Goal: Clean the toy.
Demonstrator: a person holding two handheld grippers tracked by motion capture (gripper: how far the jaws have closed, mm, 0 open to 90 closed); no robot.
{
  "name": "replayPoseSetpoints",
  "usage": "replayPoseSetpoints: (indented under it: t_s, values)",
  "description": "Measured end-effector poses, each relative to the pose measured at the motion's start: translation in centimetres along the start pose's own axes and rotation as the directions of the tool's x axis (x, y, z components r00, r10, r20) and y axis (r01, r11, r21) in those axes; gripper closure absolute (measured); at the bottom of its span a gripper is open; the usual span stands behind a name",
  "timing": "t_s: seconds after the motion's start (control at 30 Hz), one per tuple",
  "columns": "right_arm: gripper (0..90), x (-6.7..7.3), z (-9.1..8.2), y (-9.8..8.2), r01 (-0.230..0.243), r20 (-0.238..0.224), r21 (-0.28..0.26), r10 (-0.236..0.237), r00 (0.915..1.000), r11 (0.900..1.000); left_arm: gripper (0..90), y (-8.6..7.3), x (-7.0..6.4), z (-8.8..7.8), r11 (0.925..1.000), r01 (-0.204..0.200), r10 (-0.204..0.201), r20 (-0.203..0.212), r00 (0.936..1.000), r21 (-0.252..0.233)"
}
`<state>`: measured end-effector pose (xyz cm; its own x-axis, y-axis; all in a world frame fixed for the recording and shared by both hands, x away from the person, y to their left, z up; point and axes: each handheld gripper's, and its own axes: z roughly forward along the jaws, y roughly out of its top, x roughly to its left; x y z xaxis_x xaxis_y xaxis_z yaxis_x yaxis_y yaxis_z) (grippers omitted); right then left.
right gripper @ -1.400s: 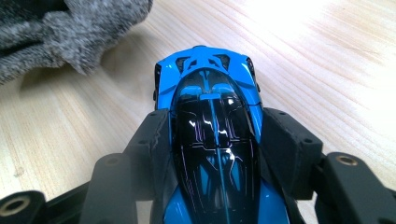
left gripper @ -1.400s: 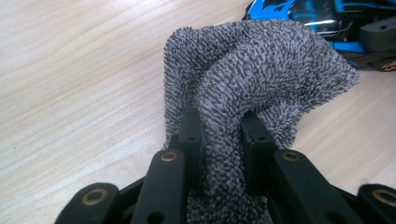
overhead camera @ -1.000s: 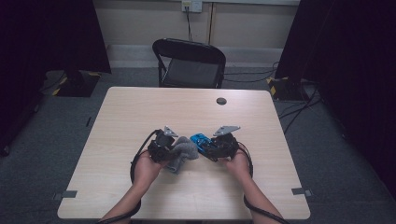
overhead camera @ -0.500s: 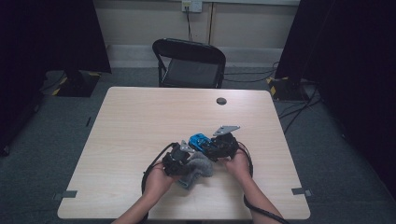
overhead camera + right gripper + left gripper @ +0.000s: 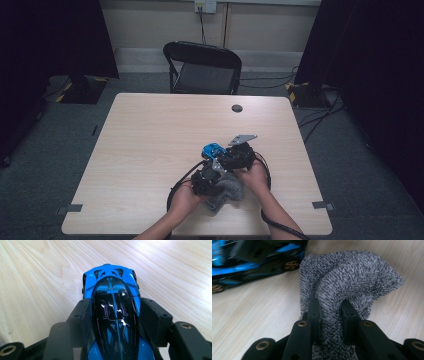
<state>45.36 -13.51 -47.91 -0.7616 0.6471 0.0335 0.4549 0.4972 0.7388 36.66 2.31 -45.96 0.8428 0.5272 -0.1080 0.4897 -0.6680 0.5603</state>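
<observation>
While I hold both tools low over the near part of the surface (image 5: 150, 135), my left hand-held gripper (image 5: 331, 315) has its jaws pinched nearly together on a bunched fold of the grey speckled cloth (image 5: 347, 280), and my right hand-held gripper (image 5: 115, 322) stands about half open with its pads clamped on the two flanks of the blue toy car (image 5: 111, 290). From the high view the car (image 5: 212, 149) sits just ahead of my hands, nose pointing away from me, and the cloth (image 5: 227, 192) hangs between my wrists, near the front edge. I judge I am about to wipe the car with the cloth. My worry is the car's glossy, tapered body: a push from the cloth along its length could squeeze it forward out of the pads. The cloth is thick and loose, so only a small fold is gripped; dragging it hard could pull that fold free. Its trailing end might also snag a wheel (image 5: 291, 264) and twist the car in my grip.
</observation>
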Motion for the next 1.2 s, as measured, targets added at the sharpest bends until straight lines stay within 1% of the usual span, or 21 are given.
replayPoseSetpoints:
  t_s: [0.07,0.1,0.2,0.23,0.33,0.63,0.8,0.93,1.03,1.07,1.2]
  values:
    - [43.3,0.0,0.0,0.0,0.0,0.0,0.001,0.0,1.0,1.0,73.7,0.2,0.0,0.4,1.0,-0.002,0.001,0.002,1.0,0.005]
    - [43.3,0.0,0.0,0.0,-0.001,-0.001,0.001,0.001,1.0,1.0,73.6,0.3,0.1,0.6,1.0,0.009,-0.009,0.003,1.0,-0.001]
    - [43.3,0.0,0.0,0.0,0.0,-0.002,-0.003,0.0,1.0,1.0,73.5,0.4,0.5,0.7,0.9998,0.021,-0.021,-0.001,0.9998,-0.002]
    - [43.3,0.0,0.0,0.0,0.0,-0.002,-0.003,0.0,1.0,1.0,73.5,0.3,0.6,0.8,0.9994,0.035,-0.035,-0.001,0.9994,-0.005]
    - [43.3,-0.1,0.0,-0.1,-0.002,-0.003,-0.004,0.002,1.0,1.0,73.4,0.3,1.0,0.9,0.9992,0.04,-0.04,-0.006,0.9992,-0.003]
    - [43.3,-0.1,0.0,-0.2,0.0,-0.003,-0.011,0.0,1.0,1.0,73.3,0.2,1.8,0.5,0.9986,0.051,-0.051,-0.028,0.9983,0.008]
    - [43.4,-0.1,0.0,-0.2,0.0,-0.003,-0.011,0.0,1.0,1.0,73.3,-0.1,2.5,0.1,0.998,0.062,-0.062,-0.041,0.9972,0.01]
    - [43.4,0.0,0.0,-0.2,0.0,-0.001,-0.01,0.0,1.0,1.0,73.3,-0.3,3.0,-0.1,0.9969,0.079,-0.078,-0.056,0.9954,0.009]
    - [43.3,-0.1,0.0,-0.2,0.001,-0.002,-0.01,-0.001,1.0,1.0,73.3,-0.5,3.6,-0.3,0.9951,0.098,-0.098,-0.058,0.9935,0.006]
    - [43.3,-0.1,0.0,-0.2,0.001,-0.002,-0.01,-0.001,1.0,1.0,73.3,-0.6,3.8,-0.4,0.9951,0.098,-0.098,-0.061,0.9933,0.007]
    - [43.3,-0.1,-0.1,-0.2,0.001,-0.002,-0.01,-0.001,1.0,1.0,73.2,-0.8,4.4,-0.6,0.9931,0.117,-0.116,-0.077,0.9902,0.004]
